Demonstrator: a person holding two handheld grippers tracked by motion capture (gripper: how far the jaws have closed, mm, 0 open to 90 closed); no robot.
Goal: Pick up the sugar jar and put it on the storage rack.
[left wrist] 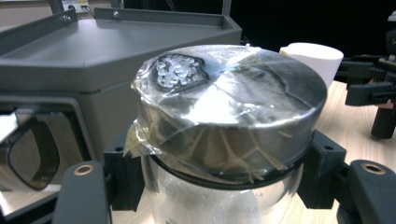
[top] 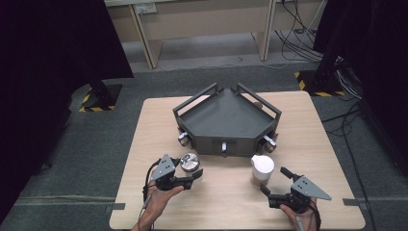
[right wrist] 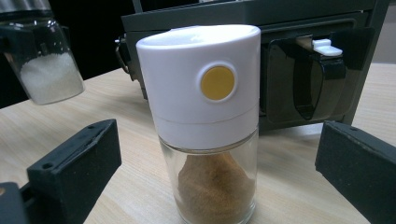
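Observation:
A glass shaker with a taped metal lid [left wrist: 233, 93] and white granules inside sits between the jaws of my left gripper [left wrist: 223, 175], and both pads press its neck. From above, this shaker [top: 190, 161] is near the table's front left with the left gripper [top: 188, 169] on it. A glass spice jar [right wrist: 205, 107] with a white cap, a yellow dot and brown powder stands upright on the table. My right gripper [right wrist: 217, 177] is open, with a jaw on each side of the jar and a gap to each. In the high view the spice jar [top: 262, 168] stands just beyond the right gripper [top: 274, 180].
A dark grey wedge-shaped rack [top: 226, 115] with raised rails fills the middle back of the wooden table [top: 231, 202]. Its front face [right wrist: 299, 79] holds small dark holders. Cables and desk legs lie on the floor beyond.

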